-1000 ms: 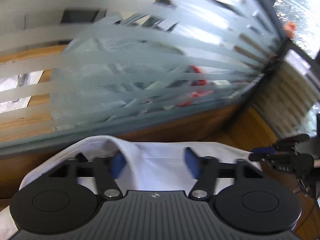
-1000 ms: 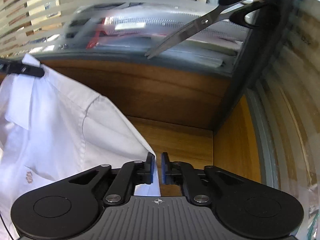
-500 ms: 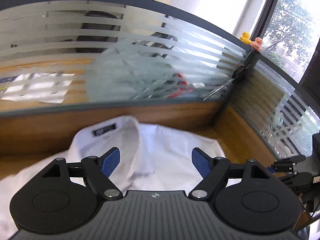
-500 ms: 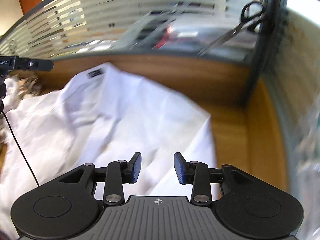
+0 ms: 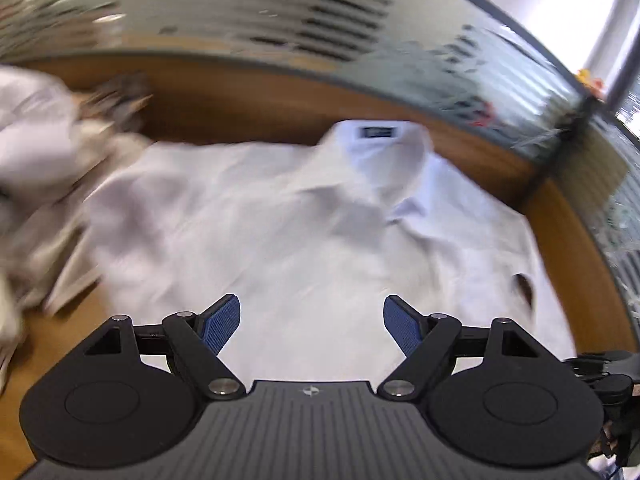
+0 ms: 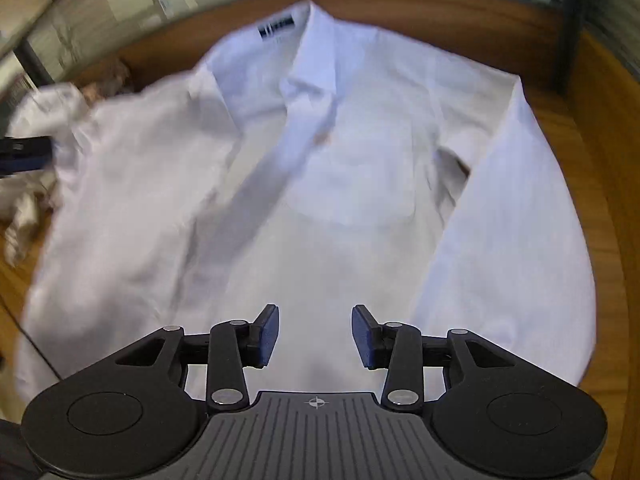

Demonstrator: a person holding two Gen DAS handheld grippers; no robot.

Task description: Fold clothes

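Observation:
A white collared shirt lies spread front-up on the wooden desk, collar and dark label at the far side, one sleeve folded down its right edge. In the left wrist view the same shirt fills the middle. My left gripper hangs wide open above the shirt's lower part with nothing between its blue pads. My right gripper hovers over the shirt's lower middle; its jaws are opening and nothing is held between them. A dark tip of the left gripper shows at the left edge of the right wrist view.
A heap of other light clothes lies at the desk's left. Striped glass partitions wall the desk at the back and right, above a wooden rim. Part of the right gripper shows at the lower right.
Both grippers have drawn back from the collar end towards the shirt's lower part. The right gripper let go of the shirt's edge and spread its jaws. The shirt now lies flat.

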